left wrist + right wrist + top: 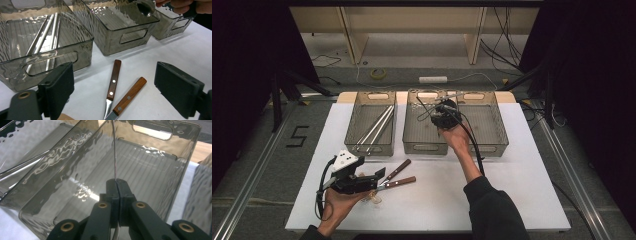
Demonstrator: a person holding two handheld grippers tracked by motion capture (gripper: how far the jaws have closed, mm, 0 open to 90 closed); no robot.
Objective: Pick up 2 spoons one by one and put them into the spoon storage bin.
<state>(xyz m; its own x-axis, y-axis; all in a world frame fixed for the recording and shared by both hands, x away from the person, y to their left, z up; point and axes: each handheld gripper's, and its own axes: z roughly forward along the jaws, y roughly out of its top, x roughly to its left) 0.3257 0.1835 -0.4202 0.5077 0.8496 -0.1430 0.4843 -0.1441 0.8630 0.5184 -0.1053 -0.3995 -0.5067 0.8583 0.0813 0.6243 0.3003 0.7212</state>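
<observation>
A thin metal spoon [114,150] stands upright in the right gripper [116,185], its edge-on handle rising to the top of the frame over the middle smoky bin [160,152], jaws pinched on it. Lower left in the high view, the left gripper [113,92] gapes wide above two wooden-handled knives [113,82] — handles angled to upper right.

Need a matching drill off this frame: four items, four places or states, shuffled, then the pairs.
Items:
1. left gripper
2. right gripper
3. wooden-handled knives
4. metal rods

States:
A. lying in the left bin
B. jaws wide open, above the knives
C. on the white table, in front of the bins
D. jaws shut on a thin metal piece, over the middle bin

Pairs: 1-B, 2-D, 3-C, 4-A
</observation>
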